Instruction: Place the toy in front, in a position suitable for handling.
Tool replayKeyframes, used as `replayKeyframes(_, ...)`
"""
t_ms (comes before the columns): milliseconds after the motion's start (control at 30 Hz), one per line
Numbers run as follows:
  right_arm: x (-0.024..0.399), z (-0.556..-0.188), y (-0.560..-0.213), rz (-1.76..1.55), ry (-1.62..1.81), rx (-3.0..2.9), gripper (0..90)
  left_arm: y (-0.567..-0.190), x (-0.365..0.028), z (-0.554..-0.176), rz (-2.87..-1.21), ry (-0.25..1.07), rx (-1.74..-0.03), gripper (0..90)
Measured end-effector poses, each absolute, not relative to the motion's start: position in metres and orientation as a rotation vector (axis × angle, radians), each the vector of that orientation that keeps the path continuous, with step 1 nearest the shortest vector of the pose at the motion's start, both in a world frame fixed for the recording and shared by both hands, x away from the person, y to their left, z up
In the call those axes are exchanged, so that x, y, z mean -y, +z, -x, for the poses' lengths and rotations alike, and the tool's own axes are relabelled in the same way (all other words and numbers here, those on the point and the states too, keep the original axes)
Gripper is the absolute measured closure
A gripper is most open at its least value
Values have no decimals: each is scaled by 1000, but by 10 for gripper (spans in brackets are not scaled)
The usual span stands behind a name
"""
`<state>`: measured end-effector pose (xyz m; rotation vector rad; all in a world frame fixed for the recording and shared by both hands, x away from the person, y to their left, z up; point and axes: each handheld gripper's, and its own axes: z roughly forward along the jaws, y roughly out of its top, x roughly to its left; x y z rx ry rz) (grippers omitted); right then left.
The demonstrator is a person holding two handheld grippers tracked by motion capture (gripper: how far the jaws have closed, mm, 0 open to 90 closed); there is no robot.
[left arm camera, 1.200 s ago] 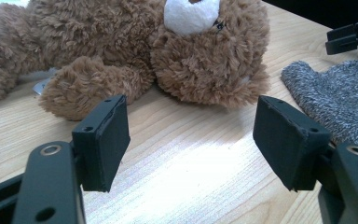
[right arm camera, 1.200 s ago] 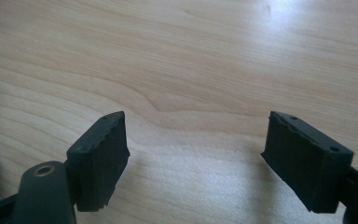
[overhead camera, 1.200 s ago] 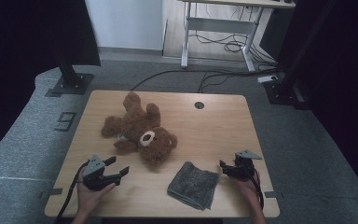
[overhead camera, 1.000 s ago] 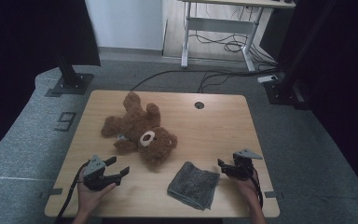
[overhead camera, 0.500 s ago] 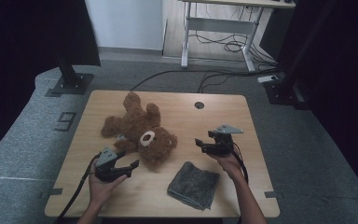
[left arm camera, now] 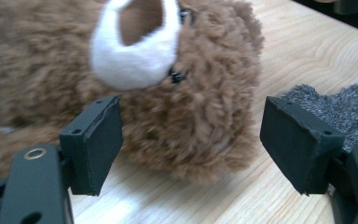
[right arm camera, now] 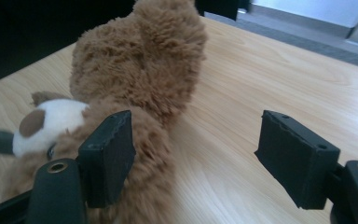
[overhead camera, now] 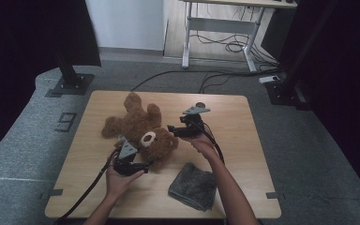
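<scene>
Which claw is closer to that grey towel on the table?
Left. The left claw sits just beside the grey towel, at the teddy bear's head. The right claw is farther up the table, by the bear's body.

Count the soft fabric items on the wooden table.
2: a brown plush teddy bear lying at the table's middle-left, and a grey folded terry cloth near the front edge, right of the bear. Nothing seems hidden.

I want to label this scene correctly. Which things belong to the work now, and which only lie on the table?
In the work: teddy bear, left gripper, right gripper, both open beside the bear.
Lying about: grey cloth, apart from both grippers.
</scene>
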<state>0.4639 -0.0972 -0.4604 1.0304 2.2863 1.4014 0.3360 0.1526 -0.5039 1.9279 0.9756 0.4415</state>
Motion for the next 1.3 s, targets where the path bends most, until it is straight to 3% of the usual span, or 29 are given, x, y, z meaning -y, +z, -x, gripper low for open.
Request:
replayKeyframes(167,89,-465,-476,-1059,1443,-2346,319,-506,-148,-338,-1953,442,-967,215)
replayKeyframes(367,95,-460,-490,-1060,1510,-2390,467,-508,-148,-341,-1952,437,-981,230)
replayKeyframes(600,108,-452,-491,-1062,1494,-2408,456,-509,-148,-344,-1964,439,-990,232)
replayKeyframes(700,112,-446,-492,-1034,1469,-2420,498,-510,-148,-345,-1963,432,-995,240)
replayKeyframes(767,113,-444,-496,-1027,1456,-2457,555,-510,-148,-346,-1962,428,-997,242)
replayKeyframes(933,110,-442,-498,-996,1494,-2501,821,-510,-150,-349,-1952,411,-1004,314)
replayKeyframes(1100,111,-436,-499,-970,1473,-2518,853,-511,-153,-355,-1954,398,-1016,346)
replayKeyframes(1300,116,-414,-508,-969,1514,-2502,857,-512,-157,-359,-1976,390,-1023,323)
